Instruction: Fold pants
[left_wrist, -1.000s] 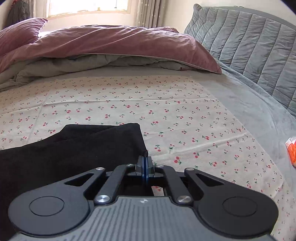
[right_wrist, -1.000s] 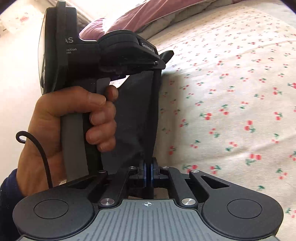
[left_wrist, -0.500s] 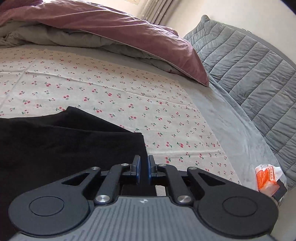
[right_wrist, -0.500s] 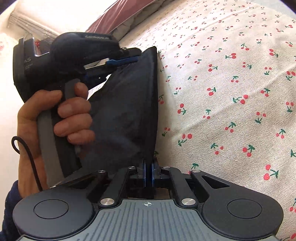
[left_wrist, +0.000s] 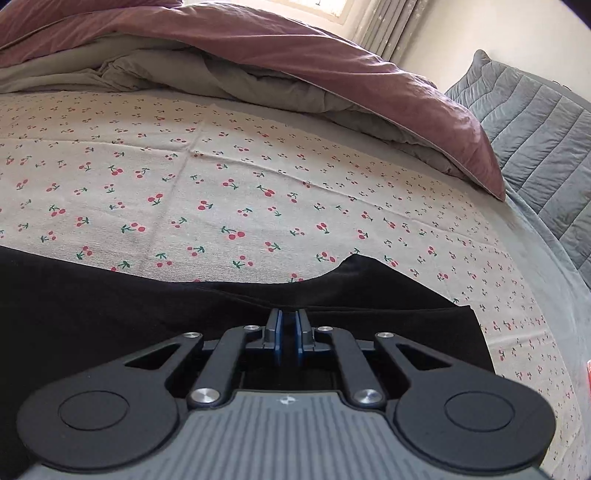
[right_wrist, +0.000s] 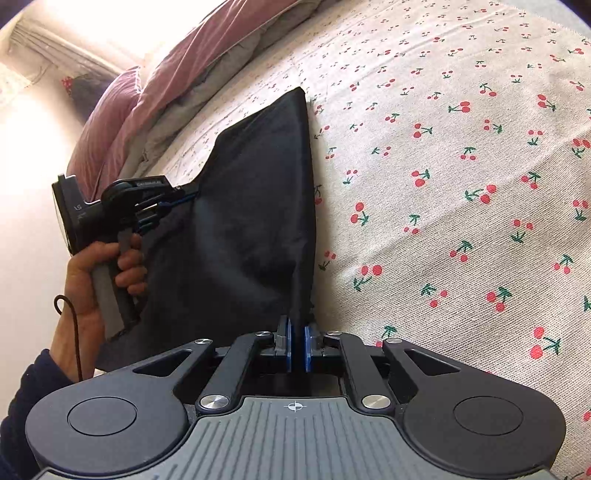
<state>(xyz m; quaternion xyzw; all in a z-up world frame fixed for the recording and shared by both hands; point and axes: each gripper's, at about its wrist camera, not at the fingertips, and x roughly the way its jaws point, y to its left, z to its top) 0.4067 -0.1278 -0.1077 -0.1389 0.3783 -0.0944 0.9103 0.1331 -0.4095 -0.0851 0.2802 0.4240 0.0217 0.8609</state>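
Pants (left_wrist: 155, 306), black and folded, lie on the cherry-print sheet (left_wrist: 229, 177) that covers the bed, with the long edge running across the left wrist view and a small peak of cloth standing up near the middle of that edge. In the right wrist view the same pants (right_wrist: 255, 221) form a dark panel that narrows to a corner pointing toward the far bedding.

At the near edge of the cloth sits the left gripper (left_wrist: 289, 332), with a narrow gap showing between its blue pads; nothing is visibly clamped there, and dark fabric lies directly under and ahead of the tips. From the right wrist view this left gripper (right_wrist: 173, 203) appears at the left edge of the pants, held by a hand (right_wrist: 99, 280) wrapped around the grey handle (a thin black cable hangs by the wrist), and its fingers look parted beside the cloth.

Blue pads of the right gripper (right_wrist: 297, 347) also stand slightly apart, with the edge of the pants running straight down into the gap between them; whether the cloth is pinched or merely passing through I cannot tell.

Behind the sheet, a mauve duvet (left_wrist: 332, 62) is heaped over grey bedding, and a quilted grey headboard (left_wrist: 535, 129) rises at the right.
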